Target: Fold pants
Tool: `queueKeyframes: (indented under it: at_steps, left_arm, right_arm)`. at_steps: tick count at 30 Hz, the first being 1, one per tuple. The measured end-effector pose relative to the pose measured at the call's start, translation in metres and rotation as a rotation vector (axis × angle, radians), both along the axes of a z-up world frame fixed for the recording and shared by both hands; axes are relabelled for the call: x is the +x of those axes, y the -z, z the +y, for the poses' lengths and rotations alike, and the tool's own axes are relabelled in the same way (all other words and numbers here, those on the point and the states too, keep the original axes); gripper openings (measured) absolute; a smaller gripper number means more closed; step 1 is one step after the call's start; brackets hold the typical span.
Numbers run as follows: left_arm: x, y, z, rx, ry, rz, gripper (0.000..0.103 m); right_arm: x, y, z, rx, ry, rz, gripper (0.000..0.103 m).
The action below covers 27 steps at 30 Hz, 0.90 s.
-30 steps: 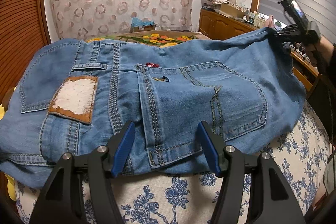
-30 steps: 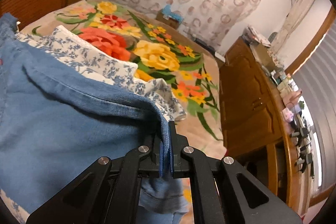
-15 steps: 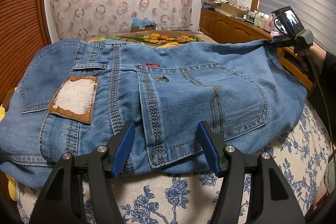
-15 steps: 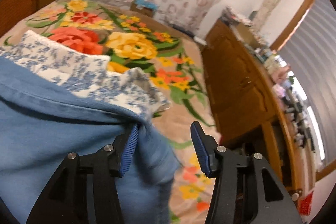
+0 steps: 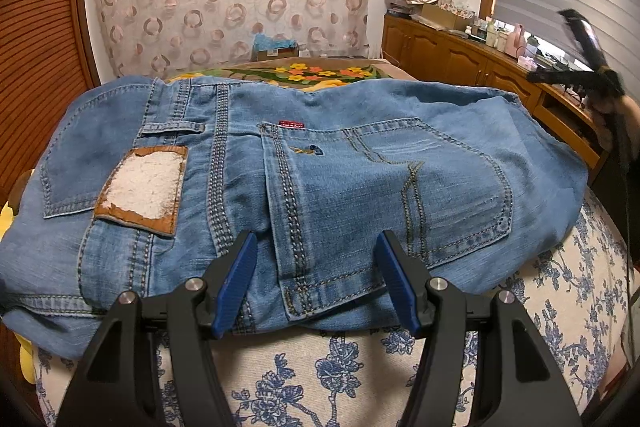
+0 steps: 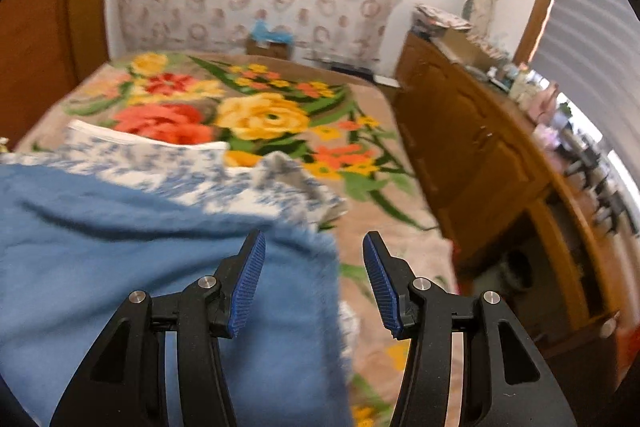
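1. Now released: right gripper (image 6: 314,281) no longer clamps the far edge of the jeans (image 5: 320,187); pinched tight on that denim edge one second ago, jaws apart half a second ago and apart now, nothing between the pads.
2. Pulled back to the side, off the cloth; seen as a dark blur at the right border of the left view.
3. Lying folded on the blue-flowered cushion (image 5: 360,379), jeans spread flat, back pockets and worn patch (image 5: 142,191) facing up.
4. Unmoved: left gripper (image 5: 316,285), about half open, pads on either side of the near hem, gripping nothing.
5. Probably means this fold is laid down; next likely a new grasp for another fold or smoothing.
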<state>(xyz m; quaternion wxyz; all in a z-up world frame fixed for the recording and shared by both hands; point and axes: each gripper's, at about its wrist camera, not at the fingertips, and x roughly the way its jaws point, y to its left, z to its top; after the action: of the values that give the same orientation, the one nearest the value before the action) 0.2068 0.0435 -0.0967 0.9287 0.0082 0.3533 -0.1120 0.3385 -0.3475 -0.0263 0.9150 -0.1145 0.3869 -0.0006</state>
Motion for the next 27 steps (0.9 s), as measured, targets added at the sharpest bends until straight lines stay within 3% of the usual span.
queueKeyframes:
  at_steps: [10, 14, 21, 27]
  left_arm:
    - [-0.001, -0.003, 0.002, -0.007, 0.000, -0.005, 0.061]
    - [-0.005, -0.005, 0.006, -0.015, -0.008, -0.011, 0.061]
    - [-0.035, -0.019, 0.023, -0.061, -0.041, -0.041, 0.061]
    - [-0.057, -0.035, 0.028, -0.058, -0.047, -0.072, 0.061]
  right_arm:
    - [-0.104, 0.002, 0.004, 0.188, -0.070, -0.004, 0.059]
    - [-0.136, 0.010, 0.008, 0.217, -0.084, -0.005, 0.059]
    - [-0.165, 0.033, 0.017, 0.237, -0.092, 0.045, 0.060]
    - [-0.175, 0.050, 0.015, 0.299, -0.088, 0.100, 0.071]
